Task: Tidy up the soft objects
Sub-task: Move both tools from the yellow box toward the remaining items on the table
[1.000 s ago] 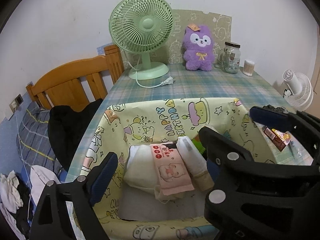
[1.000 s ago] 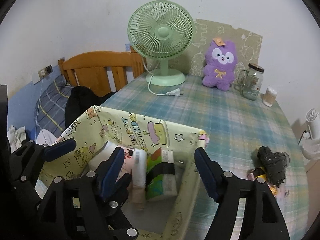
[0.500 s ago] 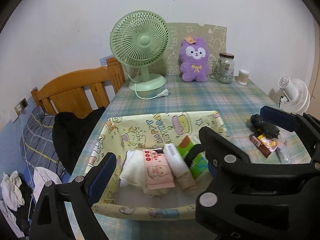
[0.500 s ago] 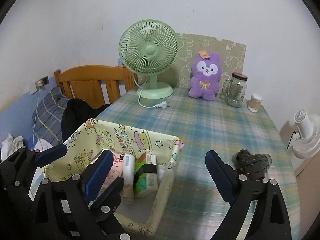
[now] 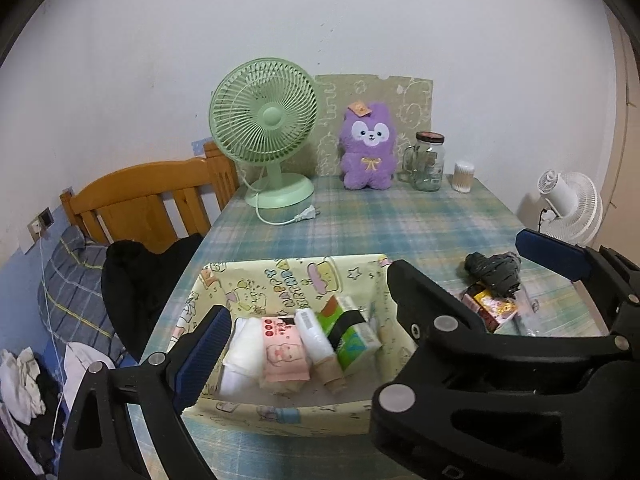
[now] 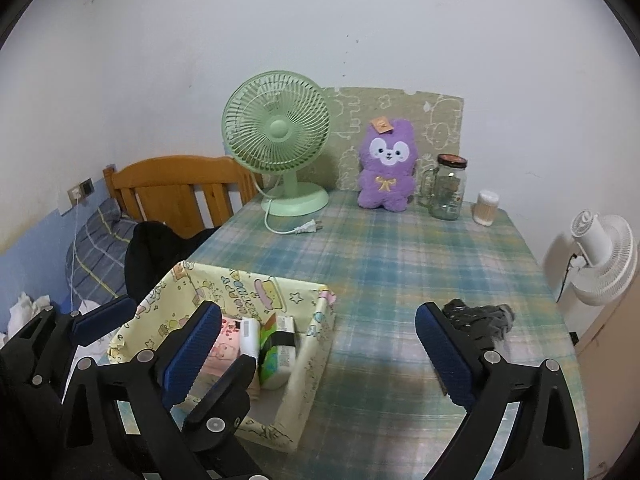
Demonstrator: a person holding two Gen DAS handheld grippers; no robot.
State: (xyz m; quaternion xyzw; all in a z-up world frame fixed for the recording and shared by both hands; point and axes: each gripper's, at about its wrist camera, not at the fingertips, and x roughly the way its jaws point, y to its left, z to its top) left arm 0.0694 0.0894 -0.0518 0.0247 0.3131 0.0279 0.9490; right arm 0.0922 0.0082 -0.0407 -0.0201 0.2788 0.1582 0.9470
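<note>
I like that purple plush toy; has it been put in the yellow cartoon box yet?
No, the purple plush toy sits upright at the far end of the table, well apart from the yellow box.

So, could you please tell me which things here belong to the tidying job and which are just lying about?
Job:
yellow box
tissue packs inside it
dark cloth
purple plush

Lying about:
green fan
glass jar
swab tub
snack packet

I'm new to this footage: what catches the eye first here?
The purple plush toy sits upright at the table's far edge, between the green fan and a glass jar. Nearer, a yellow cartoon-print box holds packed soft packets side by side.
</note>
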